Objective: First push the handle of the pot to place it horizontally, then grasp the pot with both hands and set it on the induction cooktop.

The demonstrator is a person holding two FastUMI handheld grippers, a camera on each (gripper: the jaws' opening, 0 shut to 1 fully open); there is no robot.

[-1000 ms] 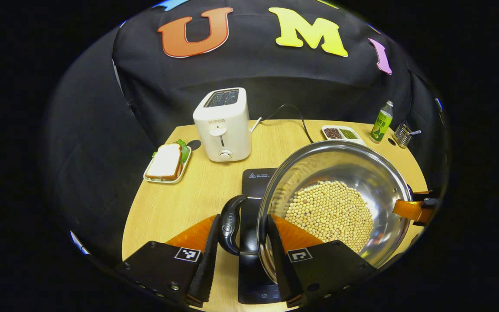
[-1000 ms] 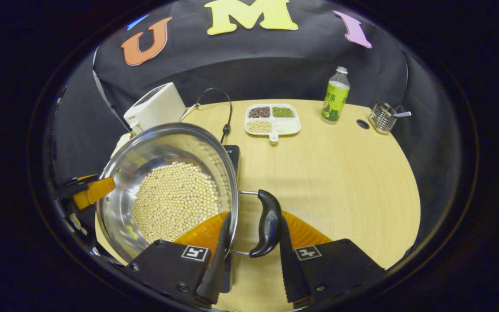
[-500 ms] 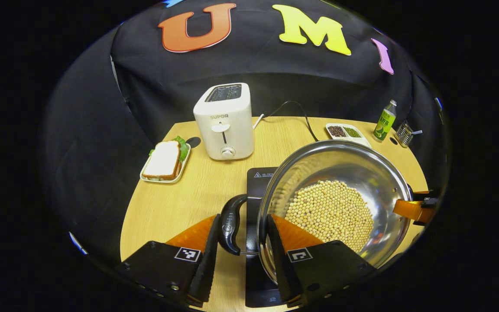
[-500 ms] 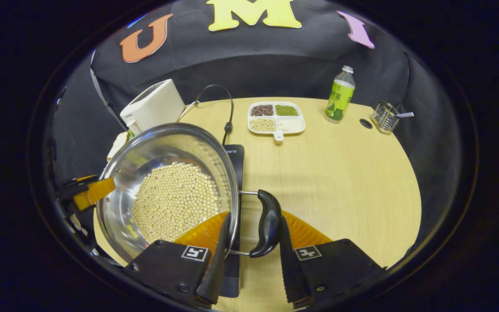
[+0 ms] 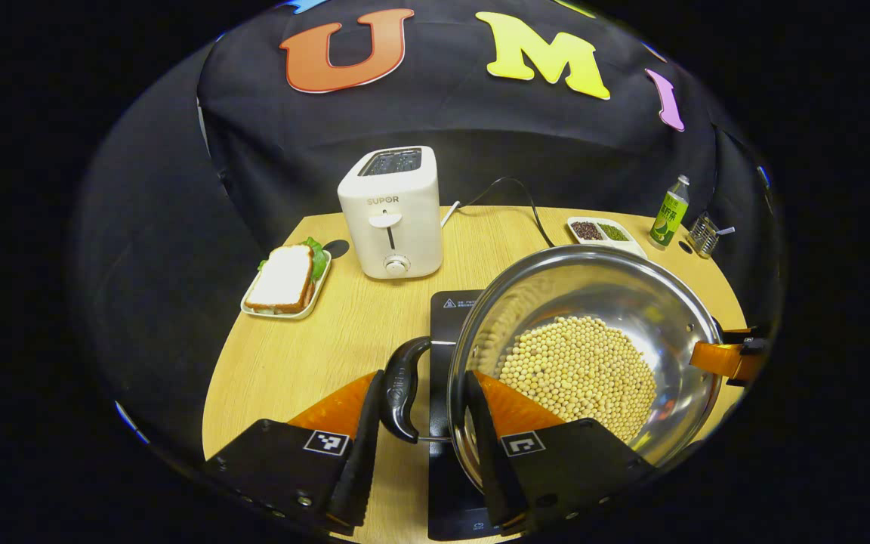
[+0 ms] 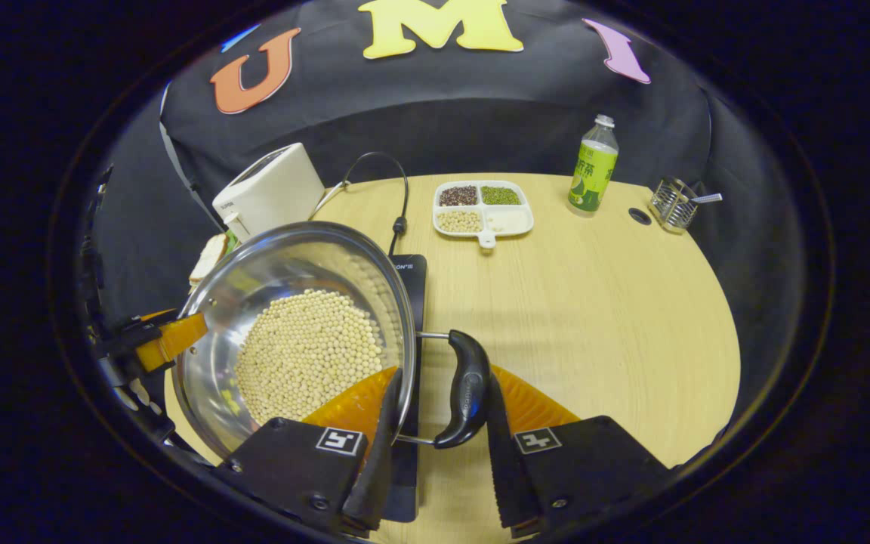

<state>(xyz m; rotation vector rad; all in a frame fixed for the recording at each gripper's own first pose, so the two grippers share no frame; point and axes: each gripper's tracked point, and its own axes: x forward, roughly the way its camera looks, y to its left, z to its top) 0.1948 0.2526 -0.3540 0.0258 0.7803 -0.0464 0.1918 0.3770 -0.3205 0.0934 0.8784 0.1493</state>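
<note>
In the left gripper view, the left gripper [image 5: 420, 446] straddles the pot [image 5: 586, 355] at its black left handle [image 5: 399, 393]: one finger lies outside the handle, the other inside the rim, and whether they press cannot be told. The pot, holding pale beans [image 5: 578, 374], sits above the induction cooktop [image 5: 446, 317] on the tabletop [image 5: 314, 340].

In the right gripper view, the right gripper [image 6: 435, 453] straddles the right handle [image 6: 465, 389] likewise; its grip cannot be told.

Round polished steel pot [image 5: 631, 302], mirror-glossy; curved black plastic handle [image 5: 399, 389], shiny; pale matt wood-grain table [image 6: 593, 302]; glossy white plastic toaster [image 5: 393, 215].
</note>
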